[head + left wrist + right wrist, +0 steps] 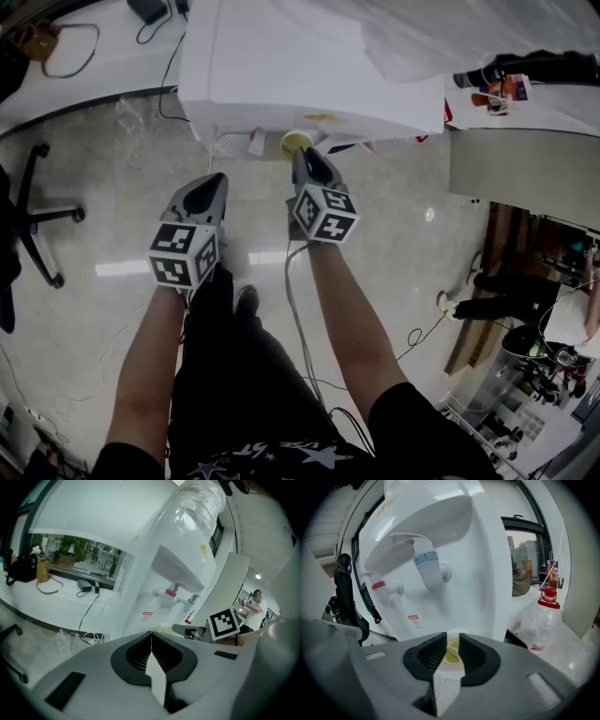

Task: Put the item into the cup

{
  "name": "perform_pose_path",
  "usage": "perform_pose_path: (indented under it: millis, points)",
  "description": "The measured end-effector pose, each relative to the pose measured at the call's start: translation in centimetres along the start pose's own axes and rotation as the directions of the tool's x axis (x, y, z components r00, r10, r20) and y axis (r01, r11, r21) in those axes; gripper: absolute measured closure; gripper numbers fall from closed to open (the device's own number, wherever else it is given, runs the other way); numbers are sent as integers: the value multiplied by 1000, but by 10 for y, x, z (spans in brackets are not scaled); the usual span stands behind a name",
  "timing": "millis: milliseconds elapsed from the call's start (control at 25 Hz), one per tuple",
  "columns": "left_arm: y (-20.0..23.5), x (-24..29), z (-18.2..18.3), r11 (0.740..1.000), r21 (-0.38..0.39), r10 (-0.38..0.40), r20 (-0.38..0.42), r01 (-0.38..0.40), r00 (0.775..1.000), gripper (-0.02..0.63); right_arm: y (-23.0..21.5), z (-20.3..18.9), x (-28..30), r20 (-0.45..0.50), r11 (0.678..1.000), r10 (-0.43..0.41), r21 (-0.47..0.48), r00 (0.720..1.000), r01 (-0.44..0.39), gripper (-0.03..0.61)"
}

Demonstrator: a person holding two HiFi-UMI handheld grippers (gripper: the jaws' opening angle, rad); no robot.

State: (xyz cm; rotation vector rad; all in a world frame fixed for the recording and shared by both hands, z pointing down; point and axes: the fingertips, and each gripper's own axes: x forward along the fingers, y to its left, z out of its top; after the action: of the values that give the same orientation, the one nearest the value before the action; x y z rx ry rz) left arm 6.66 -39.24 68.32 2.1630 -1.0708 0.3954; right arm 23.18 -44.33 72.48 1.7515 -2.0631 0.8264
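Glossy grey floor [94, 187] below me, w/ a tall white plastic water dispenser [309, 66] straight ahead and a black swivel office chair [33, 216] off to the left. My right gripper [305, 155] is up at the dispenser's front. Its jaws are nearly together and clamped on the near wall of a small yellow paper cup [296, 142]. In the right gripper view the cup [452, 657] shows through the narrow gap betw. the ribbed black pads [474, 656]. It's upright, its open top facing up toward the taps. It sits lower than the blue-collared tap [425, 559], and the red-collared tap [380, 587] is further left in that view. There's a pale thing [451, 648] inside the cup, but I can't tell what it is.

My left gripper [211, 183] is beside the right one, on its left and back from the dispenser. Its jaws are pressed fully together w/ nothing betw. them. In the left gripper view a sliver of the cup's yellow shows just above the gripper body. A clear plastic bottle w/ a red cap [543, 616] stands to the dispenser's right. A black cable [295, 319] trails over the floor by my legs.
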Motion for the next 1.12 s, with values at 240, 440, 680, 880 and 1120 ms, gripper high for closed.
perform_pose_path:
  millis: [240,440,680,880,1120]
  points:
    - [-2,-4,3,1000,1,0,3,0,1000,606,2,5,-8,15,1000,2,11,1000,-2,499]
    - [-8,-10,6,1000,19,-10,6,10,1000,606,10,9,-19,26,1000,22,-2,999,-22,500]
    - [-22,-27,6,999,32,-6,15,6,1000,606,22,18,-46,55,998,63,4,996,-64,509]
    - [-44,-41,3,999,51,-10,22,9,1000,606,32,20,-75,59,994,109,-38,992,-107,511]
    - [-70,-62,3,999,44,-9,55,7,998,606,37,27,-113,86,990,125,-79,988,-118,569]
